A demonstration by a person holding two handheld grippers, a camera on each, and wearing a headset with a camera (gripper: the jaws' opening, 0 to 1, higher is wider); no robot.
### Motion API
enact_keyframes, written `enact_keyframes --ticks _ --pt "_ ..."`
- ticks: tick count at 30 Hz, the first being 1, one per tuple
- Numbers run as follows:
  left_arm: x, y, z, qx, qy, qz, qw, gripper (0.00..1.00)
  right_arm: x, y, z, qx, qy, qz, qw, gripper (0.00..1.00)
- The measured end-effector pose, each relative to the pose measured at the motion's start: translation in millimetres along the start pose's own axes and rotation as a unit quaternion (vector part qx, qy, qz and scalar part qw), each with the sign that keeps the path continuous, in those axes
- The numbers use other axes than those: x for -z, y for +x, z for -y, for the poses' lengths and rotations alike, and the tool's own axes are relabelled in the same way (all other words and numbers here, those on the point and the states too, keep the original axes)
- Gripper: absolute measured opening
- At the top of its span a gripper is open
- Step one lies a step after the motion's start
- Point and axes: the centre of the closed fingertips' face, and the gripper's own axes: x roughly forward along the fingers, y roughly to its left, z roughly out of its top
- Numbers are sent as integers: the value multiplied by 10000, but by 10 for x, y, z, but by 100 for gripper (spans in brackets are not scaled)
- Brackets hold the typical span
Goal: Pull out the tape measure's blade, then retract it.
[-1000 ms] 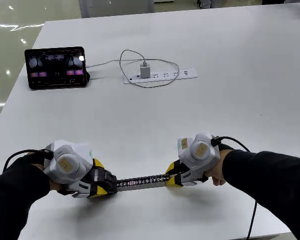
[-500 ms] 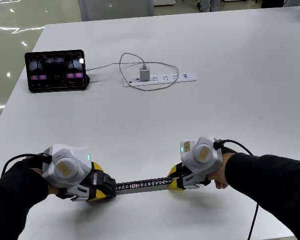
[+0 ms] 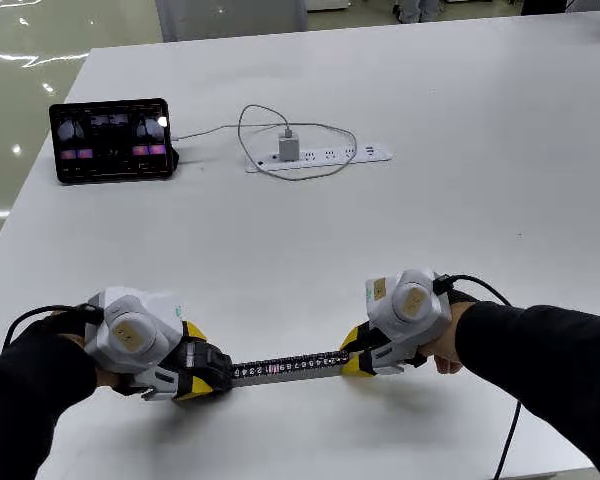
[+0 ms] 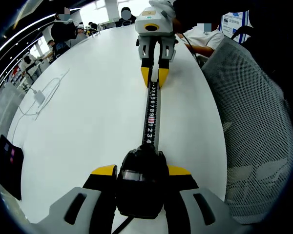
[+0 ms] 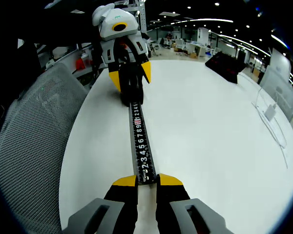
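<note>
Left gripper (image 4: 141, 169) fingers closed tight on tape case (image 4: 141, 192), right gripper (image 5: 147, 181) fingers pinch the blade (image 5: 138, 141) tip, blade stretched straight between both along desk (image 3: 380, 230).

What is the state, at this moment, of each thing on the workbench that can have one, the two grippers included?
left gripper: shut on the tape measure.
right gripper: shut on the blade's tip.
tape measure: clamped by its case, blade partly out.
blade: extended, stretched straight between the grippers, numbers up.
tablet: screen lit.
charger: plugged into the power strip.
</note>
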Motion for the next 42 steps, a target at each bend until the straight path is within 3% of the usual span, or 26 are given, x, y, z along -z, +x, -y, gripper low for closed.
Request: enact_keyframes --ticks 42 --pt "-6 3 -11 -48 -19 30 10000 32 198 -144 44 80 -59 -169 9998 10"
